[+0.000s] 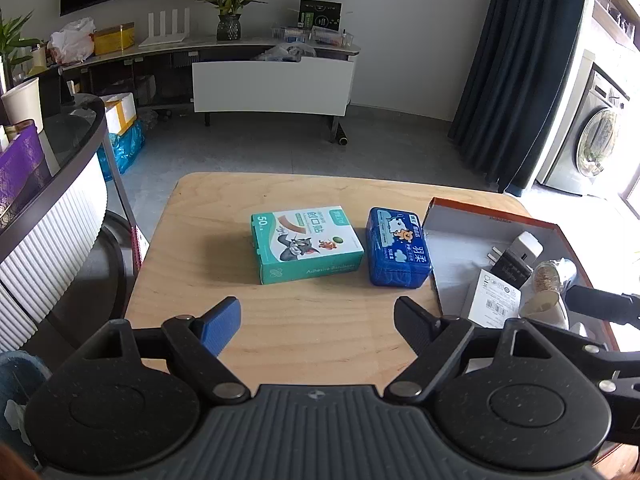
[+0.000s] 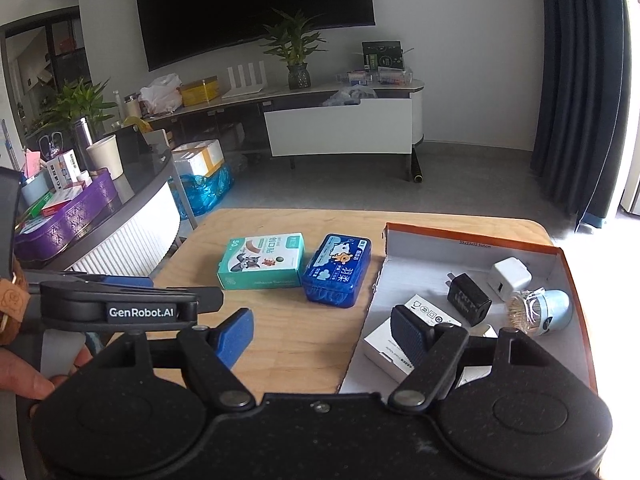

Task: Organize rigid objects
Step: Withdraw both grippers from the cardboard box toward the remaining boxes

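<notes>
Fingers on both grippers spread wide, nothing held.
Left gripper (image 1: 318,320) hangs over bare desk (image 1: 208,240), short of the two boxes; right gripper (image 2: 324,334) straddles the near-left edge of the open box (image 2: 472,246), one finger over wood, the other over the white carton (image 2: 384,350) inside. Green bandage box (image 1: 306,244): teal card, cartoon cat and mouse on the lid, "50" on a corner, lying flat mid-desk. Blue tissue pack (image 1: 398,252) just beside it on the right: glossy blue wrap, white cartoon cow, not touching it as far as I can tell. Open box is white inside with an orange rim, at the desk's right side, holding a black charger (image 2: 468,300), white charger (image 2: 508,278), toothpick jar (image 2: 540,312) on its side.
</notes>
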Motion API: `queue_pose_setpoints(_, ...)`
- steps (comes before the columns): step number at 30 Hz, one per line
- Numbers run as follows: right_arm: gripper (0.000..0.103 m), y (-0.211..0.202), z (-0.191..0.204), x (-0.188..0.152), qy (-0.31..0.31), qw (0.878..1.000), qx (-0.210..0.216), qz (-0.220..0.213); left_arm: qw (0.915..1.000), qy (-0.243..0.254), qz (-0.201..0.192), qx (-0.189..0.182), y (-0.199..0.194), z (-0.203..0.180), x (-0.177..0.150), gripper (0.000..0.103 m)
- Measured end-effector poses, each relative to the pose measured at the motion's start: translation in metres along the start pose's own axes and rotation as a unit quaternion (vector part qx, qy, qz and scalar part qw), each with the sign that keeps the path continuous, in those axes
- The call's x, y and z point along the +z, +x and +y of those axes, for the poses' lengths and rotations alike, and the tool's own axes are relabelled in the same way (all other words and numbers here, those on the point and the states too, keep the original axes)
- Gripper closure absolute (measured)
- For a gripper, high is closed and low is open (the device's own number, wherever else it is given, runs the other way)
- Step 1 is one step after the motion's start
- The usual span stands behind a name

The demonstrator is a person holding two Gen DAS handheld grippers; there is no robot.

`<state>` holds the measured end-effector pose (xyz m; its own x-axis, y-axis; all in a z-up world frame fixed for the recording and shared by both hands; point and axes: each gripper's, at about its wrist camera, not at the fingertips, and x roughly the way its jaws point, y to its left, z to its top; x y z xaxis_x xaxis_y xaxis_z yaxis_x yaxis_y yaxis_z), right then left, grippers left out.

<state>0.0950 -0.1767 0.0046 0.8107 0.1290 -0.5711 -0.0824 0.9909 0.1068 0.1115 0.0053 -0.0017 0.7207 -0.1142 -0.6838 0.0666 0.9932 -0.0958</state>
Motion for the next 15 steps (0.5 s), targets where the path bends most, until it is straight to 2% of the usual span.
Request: queue_pose_setpoints(15, 0.014, 0.018, 0.016, 0.009, -0.006, 1.0, 0.011, 0.009, 1.0, 0.002, 0.004, 0.0, 0.013, 0.02, 0.004, 0.017)
